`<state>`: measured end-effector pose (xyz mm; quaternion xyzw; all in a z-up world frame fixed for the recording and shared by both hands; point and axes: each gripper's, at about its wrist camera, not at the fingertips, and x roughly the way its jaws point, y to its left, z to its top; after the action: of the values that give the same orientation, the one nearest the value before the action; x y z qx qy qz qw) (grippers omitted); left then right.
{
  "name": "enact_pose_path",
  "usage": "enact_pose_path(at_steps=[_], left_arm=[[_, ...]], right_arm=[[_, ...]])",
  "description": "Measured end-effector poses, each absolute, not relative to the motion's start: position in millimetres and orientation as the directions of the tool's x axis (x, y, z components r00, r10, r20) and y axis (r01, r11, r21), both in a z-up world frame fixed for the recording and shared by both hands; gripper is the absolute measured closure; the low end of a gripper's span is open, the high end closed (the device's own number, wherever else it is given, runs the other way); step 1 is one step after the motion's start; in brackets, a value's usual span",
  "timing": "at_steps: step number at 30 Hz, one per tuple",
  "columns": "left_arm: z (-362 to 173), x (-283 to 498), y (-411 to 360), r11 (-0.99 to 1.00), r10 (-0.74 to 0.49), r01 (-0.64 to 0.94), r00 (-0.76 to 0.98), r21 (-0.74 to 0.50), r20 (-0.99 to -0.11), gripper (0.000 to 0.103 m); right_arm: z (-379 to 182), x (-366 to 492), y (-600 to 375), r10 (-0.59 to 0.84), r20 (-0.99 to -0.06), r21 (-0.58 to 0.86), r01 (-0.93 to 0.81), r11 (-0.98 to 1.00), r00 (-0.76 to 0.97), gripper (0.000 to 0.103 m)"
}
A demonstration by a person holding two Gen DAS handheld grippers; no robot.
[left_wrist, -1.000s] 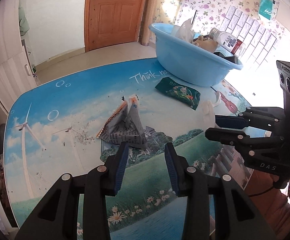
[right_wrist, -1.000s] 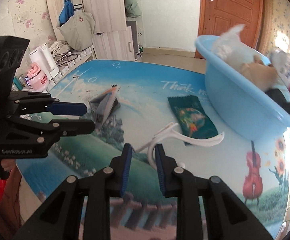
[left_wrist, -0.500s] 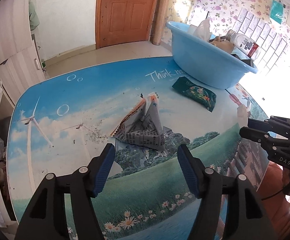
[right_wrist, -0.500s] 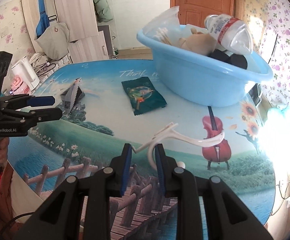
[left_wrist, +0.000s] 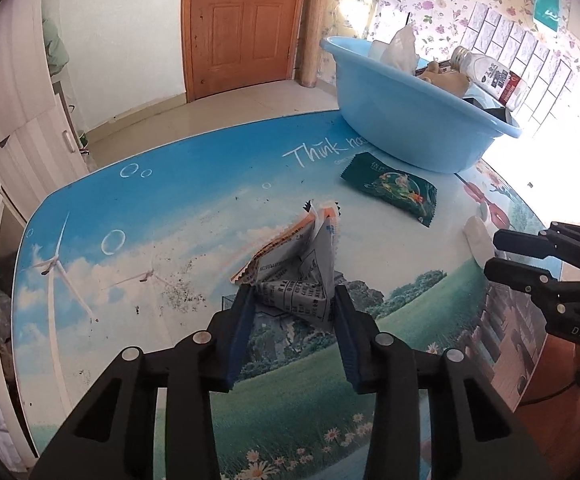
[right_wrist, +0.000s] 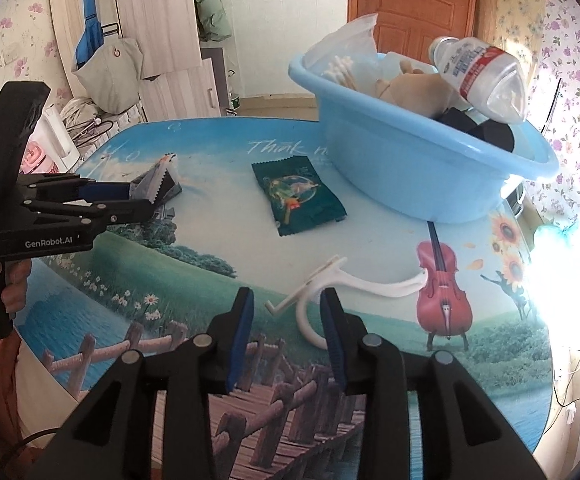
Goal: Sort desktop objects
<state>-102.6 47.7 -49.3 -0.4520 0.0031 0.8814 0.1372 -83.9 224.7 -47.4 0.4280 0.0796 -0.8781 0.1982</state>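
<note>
From my feed the table (left_wrist: 193, 216) looks glossy, its smooth top printed with a landscape and speckled with dark crumbs. The crumpled wrapper (left_wrist: 296, 276) looks like creased printed foil or paper, and the green sachet (right_wrist: 296, 196) like shiny plastic film. The blue basin (right_wrist: 410, 176) and white hook (right_wrist: 354, 284) are smooth plastic; the grippers' bodies are matt black.

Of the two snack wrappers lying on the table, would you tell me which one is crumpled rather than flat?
The grey and orange printed wrapper, folded up into a peak between the left gripper's fingers. The dark green wrapper near the blue basin lies flat.
</note>
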Motion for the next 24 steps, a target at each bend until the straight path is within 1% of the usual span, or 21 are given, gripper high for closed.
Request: enact_pose_path(at_steps=[2, 4, 6, 11, 15, 18, 19, 21, 24], left_arm=[[-47.4, -97.2, 48.8, -0.963, 0.239, -0.242, -0.558, -0.119, -0.795, 0.065], [-45.7, -91.8, 49.4, -0.962, 0.246, -0.238, -0.561, -0.131, -0.791, 0.065], [-44.5, -85.6, 50.6, -0.961, 0.257, -0.234, -0.559, -0.148, -0.788, 0.065], [-40.6, -72.2, 59.3, -0.959, 0.261, -0.243, -0.558, -0.147, -0.788, 0.065], [-38.2, -66.1, 64.4, -0.959, 0.26, -0.241, -0.558, -0.147, -0.788, 0.065], [-43.1, -66.2, 69.3, -0.965, 0.237, -0.228, -0.557, -0.128, -0.796, 0.065], [-45.2, -66.7, 69.8, -0.966, 0.233, -0.226, -0.554, -0.126, -0.799, 0.065], [-49.9, -67.0, 69.9, -0.967, 0.228, -0.221, -0.547, -0.124, -0.806, 0.065], [-49.2, -65.3, 70.4, -0.968, 0.224, -0.219, -0.559, -0.118, -0.798, 0.065]], right_arm=[[-44.7, -82.8, 226.9, -0.278, -0.775, 0.028, 0.409, -0.912, -0.568, 0.068], [-41.7, -81.8, 229.8, -0.275, -0.763, 0.024, 0.399, -0.916, -0.585, 0.063], [-38.4, -80.2, 232.4, -0.267, -0.751, 0.015, 0.388, -0.921, -0.604, 0.053], [-36.2, -80.0, 241.6, -0.237, -0.741, 0.003, 0.35, -0.937, -0.628, 0.048], [-42.9, -84.7, 247.8, -0.208, -0.749, -0.007, 0.322, -0.947, -0.629, 0.048], [-51.6, -92.1, 249.3, -0.208, -0.763, 0.001, 0.32, -0.947, -0.612, 0.047], [-52.9, -93.4, 249.6, -0.211, -0.761, 0.007, 0.317, -0.948, -0.613, 0.046], [-54.5, -96.4, 249.1, -0.211, -0.758, 0.008, 0.315, -0.949, -0.617, 0.04], [-56.1, -98.6, 247.5, -0.221, -0.754, 0.016, 0.319, -0.948, -0.618, 0.038]])
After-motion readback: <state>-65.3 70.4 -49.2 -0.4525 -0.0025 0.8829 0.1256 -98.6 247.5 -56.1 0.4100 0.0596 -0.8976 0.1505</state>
